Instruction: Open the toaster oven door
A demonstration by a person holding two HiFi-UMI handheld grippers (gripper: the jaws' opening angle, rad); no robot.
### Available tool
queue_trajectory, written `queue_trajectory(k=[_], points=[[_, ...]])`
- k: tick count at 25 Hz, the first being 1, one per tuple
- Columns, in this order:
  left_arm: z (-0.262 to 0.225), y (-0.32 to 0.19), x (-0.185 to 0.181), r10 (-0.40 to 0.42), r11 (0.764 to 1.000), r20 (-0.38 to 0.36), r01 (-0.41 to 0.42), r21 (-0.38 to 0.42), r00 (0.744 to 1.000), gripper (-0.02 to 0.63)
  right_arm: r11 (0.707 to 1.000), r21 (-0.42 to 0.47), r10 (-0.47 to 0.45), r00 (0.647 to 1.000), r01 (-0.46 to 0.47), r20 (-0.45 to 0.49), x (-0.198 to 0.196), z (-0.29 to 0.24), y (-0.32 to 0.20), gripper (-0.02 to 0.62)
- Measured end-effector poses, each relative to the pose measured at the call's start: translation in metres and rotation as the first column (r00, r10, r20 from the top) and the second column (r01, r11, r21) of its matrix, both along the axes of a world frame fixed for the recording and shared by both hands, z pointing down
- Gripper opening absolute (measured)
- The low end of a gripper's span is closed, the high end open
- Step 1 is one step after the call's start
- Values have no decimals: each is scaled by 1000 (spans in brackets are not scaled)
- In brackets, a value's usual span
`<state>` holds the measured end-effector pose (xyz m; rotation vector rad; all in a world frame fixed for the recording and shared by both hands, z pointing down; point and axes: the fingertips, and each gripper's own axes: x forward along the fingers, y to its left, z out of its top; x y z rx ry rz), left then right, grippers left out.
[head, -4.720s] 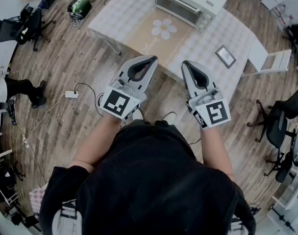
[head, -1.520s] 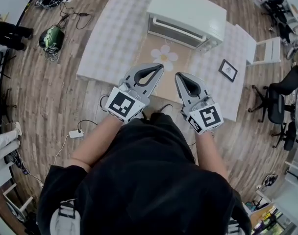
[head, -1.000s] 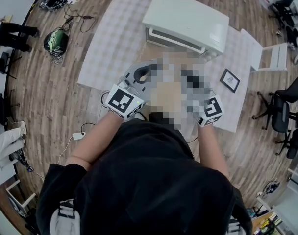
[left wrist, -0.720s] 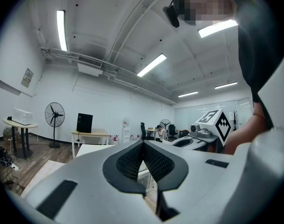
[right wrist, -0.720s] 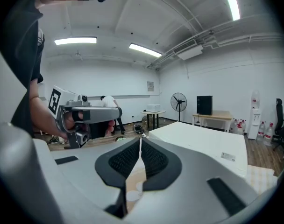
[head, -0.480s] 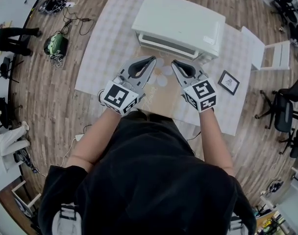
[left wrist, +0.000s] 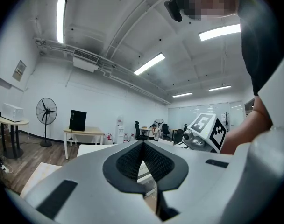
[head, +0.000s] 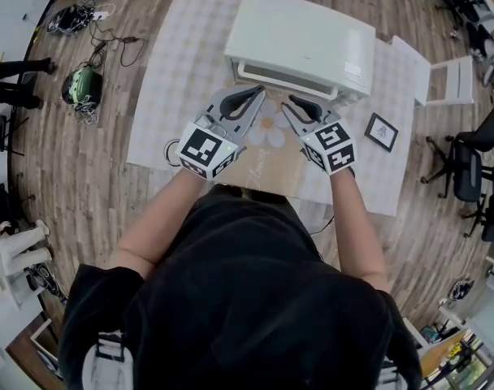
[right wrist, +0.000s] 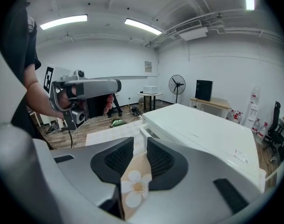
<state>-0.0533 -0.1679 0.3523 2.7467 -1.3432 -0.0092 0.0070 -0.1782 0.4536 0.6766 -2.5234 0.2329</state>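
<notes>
The white toaster oven (head: 300, 39) stands at the far side of the table with its door closed; its handle bar (head: 283, 78) runs along the front. My left gripper (head: 259, 94) is shut and empty, pointing level at the left part of the oven front. My right gripper (head: 289, 102) hovers just short of the handle, tilted down. Its jaws have just been opening and nothing is between them. In the right gripper view the gripper (right wrist: 139, 141) frames the flower mat, with the oven (right wrist: 202, 134) and the handle's end (right wrist: 145, 135) just beyond. The left gripper (left wrist: 143, 143) has its pads meeting.
A checked tablecloth (head: 190, 71) covers the table, with a tan flower mat (head: 271, 157) under the grippers. A small picture frame (head: 381, 131) lies to the right. A white chair (head: 446, 80) and office chairs (head: 466, 185) stand right; a green helmet (head: 83, 84) and cables lie on the floor left.
Both grippers have moved forward to the oven's front. The right gripper has dipped and its jaws, shut before, now stand apart.
</notes>
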Motion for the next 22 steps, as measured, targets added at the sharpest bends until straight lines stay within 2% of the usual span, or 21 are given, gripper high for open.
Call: queue_trajectory(k=[5, 12, 22], points=[[3, -11, -8, 33, 999, -9, -33, -8, 999, 15, 1000, -19, -10, 996, 8, -90, -8, 16, -17, 135], [10, -21, -15, 54, 998, -6, -54, -19, 999, 15, 999, -32, -29, 978, 23, -207, -7, 33, -45, 135], [19, -36, -7, 66, 997, -13, -66, -34, 998, 15, 990, -81, -138, 904, 115, -404, 6, 67, -59, 135]])
